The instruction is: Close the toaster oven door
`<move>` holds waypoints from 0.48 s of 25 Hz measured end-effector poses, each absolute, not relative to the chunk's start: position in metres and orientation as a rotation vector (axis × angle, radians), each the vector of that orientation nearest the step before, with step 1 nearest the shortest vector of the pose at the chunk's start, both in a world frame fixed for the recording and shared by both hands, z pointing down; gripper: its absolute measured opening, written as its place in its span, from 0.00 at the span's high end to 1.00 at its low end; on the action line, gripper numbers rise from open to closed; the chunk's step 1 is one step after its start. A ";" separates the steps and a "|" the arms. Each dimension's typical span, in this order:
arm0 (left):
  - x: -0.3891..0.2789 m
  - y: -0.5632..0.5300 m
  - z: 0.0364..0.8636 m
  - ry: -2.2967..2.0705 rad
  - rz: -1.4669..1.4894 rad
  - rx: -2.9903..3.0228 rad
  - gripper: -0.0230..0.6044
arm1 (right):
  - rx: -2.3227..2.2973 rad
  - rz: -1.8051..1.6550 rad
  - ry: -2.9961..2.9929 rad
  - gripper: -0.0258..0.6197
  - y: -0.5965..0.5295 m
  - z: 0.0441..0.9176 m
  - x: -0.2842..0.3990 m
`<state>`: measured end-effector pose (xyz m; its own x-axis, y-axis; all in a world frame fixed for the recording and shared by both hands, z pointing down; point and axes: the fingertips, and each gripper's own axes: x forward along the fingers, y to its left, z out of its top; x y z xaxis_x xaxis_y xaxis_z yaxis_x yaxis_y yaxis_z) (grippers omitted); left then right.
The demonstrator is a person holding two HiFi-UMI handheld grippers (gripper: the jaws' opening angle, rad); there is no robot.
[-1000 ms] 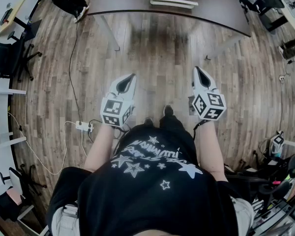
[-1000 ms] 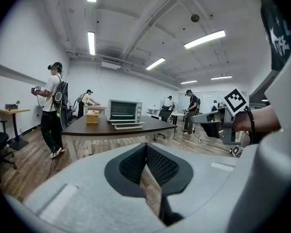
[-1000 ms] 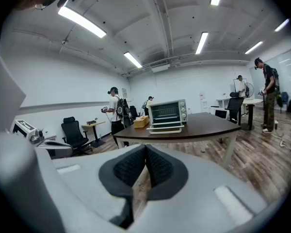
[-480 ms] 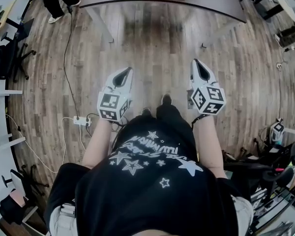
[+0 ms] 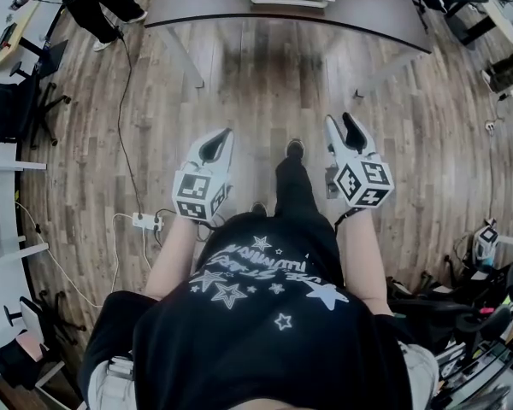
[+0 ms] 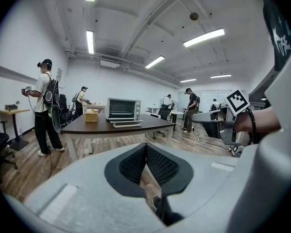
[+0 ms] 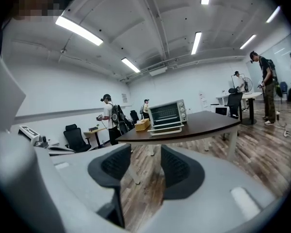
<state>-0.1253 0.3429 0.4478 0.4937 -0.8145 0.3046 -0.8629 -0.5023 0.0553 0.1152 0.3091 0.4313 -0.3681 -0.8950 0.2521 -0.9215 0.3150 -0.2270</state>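
Where one table (image 7: 209, 122) stands, one toaster oven (image 7: 166, 114)

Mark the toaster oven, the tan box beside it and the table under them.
toaster oven (image 7: 167, 113), right gripper view, middle of its front.
tan box (image 7: 142, 125), right gripper view, its near side.
table (image 7: 210, 123), right gripper view, bare dark top.

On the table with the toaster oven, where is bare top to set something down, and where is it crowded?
Bare: the tabletop right of the toaster oven, out to the curved edge, and the front strip before the tan box. Crowded: the middle, where the oven's lowered door juts forward with the box beside it.
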 end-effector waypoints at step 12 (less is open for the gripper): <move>-0.127 0.239 0.458 -1.518 0.411 2.462 0.95 | 1.672 0.645 -2.480 0.61 0.190 0.458 0.131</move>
<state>-0.1273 0.2392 0.4584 0.4275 -0.8344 0.3479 -0.8960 -0.4424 0.0399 0.1307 0.1901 0.4583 -0.4003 -0.8671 0.2964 -0.9016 0.3149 -0.2964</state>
